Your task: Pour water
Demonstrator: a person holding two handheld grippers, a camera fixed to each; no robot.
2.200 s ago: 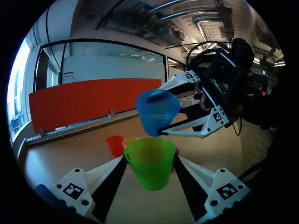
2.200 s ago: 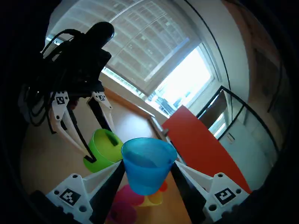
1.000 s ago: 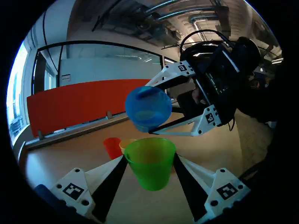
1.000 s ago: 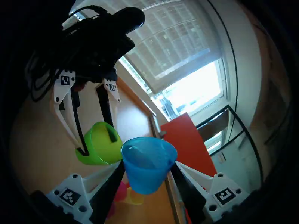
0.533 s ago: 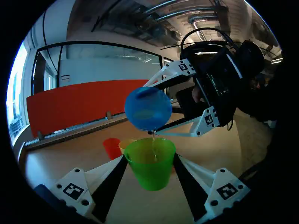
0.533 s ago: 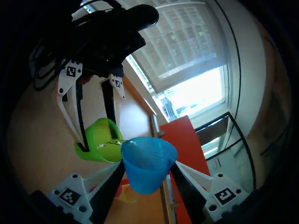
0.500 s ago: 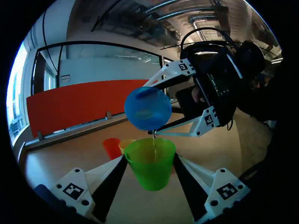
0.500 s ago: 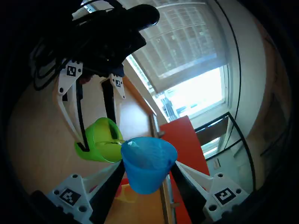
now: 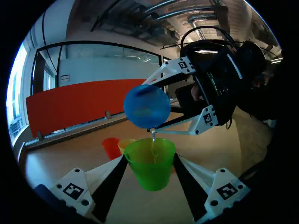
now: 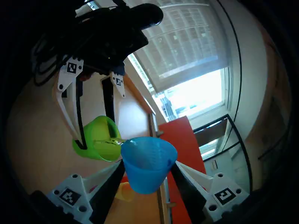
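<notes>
The right gripper (image 10: 147,165) is squeezing the tilted blue cup (image 10: 148,170), pouring water (image 9: 152,139) into the green cup (image 9: 150,171) that the left gripper (image 9: 150,158) is clamping. The stream is perhaps landing near the rim, so a drifting hand is risking a spill.

Orange partition (image 9: 82,102); glass wall (image 9: 112,63); bright window (image 10: 194,93); ceiling pipes (image 9: 175,14).

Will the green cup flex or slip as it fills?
The green cup looks like thin, translucent plastic, so a hard squeeze may flex it. It likely grows heavier as water streams in from the blue cup. Its wider top should resist sliding down through the left gripper.
</notes>
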